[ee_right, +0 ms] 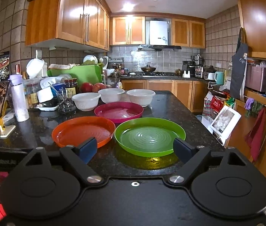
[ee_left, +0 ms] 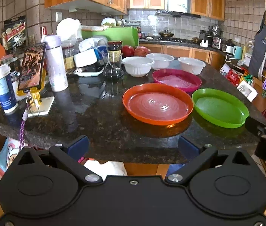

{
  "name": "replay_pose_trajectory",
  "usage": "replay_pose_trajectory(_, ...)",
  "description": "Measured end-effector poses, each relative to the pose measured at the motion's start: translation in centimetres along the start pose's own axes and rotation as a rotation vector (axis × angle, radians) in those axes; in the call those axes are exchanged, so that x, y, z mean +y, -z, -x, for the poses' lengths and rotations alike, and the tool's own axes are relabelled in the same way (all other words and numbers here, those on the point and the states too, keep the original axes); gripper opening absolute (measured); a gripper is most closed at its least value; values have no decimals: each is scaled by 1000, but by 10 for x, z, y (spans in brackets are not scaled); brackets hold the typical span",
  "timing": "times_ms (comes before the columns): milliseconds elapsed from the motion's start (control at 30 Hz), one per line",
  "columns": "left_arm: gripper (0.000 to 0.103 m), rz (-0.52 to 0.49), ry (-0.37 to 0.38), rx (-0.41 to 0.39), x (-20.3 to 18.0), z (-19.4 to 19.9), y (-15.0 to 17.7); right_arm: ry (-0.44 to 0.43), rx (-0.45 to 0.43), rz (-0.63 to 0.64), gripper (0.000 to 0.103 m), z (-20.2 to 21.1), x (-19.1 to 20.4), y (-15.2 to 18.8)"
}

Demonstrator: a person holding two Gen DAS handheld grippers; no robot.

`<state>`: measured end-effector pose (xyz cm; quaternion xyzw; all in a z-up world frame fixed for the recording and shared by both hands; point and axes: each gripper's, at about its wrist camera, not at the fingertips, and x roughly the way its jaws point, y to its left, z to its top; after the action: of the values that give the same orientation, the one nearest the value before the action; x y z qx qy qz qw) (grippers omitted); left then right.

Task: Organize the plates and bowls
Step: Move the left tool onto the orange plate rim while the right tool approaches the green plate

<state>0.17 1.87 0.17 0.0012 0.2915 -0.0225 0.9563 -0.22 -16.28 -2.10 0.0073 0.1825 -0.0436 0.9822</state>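
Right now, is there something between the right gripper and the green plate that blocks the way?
Nothing visible does. The right gripper is open, and the green plate lies straight ahead between its fingers, with only bare countertop before its near rim. The orange plate sits beside it to the left, not in the path.

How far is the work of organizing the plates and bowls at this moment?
Nothing looks done yet. The orange plate, green plate and pink plate lie separately on the counter, and the three white bowls stand unstacked behind them. Nothing is in hand: the left hand-held gripper and right hand-held gripper are open and empty. All stacking is left.
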Motion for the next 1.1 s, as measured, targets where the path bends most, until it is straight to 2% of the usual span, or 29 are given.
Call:
replay_pose_trajectory(100,100,-16,-7,-39,-1,-2,-5,-46,37,-18,87,-12,-5,-2)
replay_pose_trajectory(167,100,-16,-11,-54,-1,-6,-11,-86,39,-46,86,-18,-11,-5)
replay_pose_trajectory(267,100,-6,-9,-64,-2,-17,-22,-96,23,-38,86,-34,-17,-14)
replay_pose_trajectory(400,100,-11,-21,-57,-4,-38,-40,-96,-25,-10,86,-58,-26,-31)
replay_pose_trajectory(500,100,-9,-26,-62,-6,-55,-53,-148,-36,-22,86,-80,-35,-48)
replay_pose_trajectory(600,100,-7,-35,-56,-9,-75,-67,-206,-1,-36,86,-108,-45,-64)
replay_pose_trajectory(733,99,4,-49,-16,-16,-103,-83,-278,64,-40,86,-146,-60,-80)
replay_pose_trajectory(933,96,-28,4,37,-43,-130,-99,-245,94,63,83,-188,-80,-91)
replay_pose_trajectory(1100,86,-5,19,116,-56,-157,-105,-294,162,38,77,-220,-98,-90)
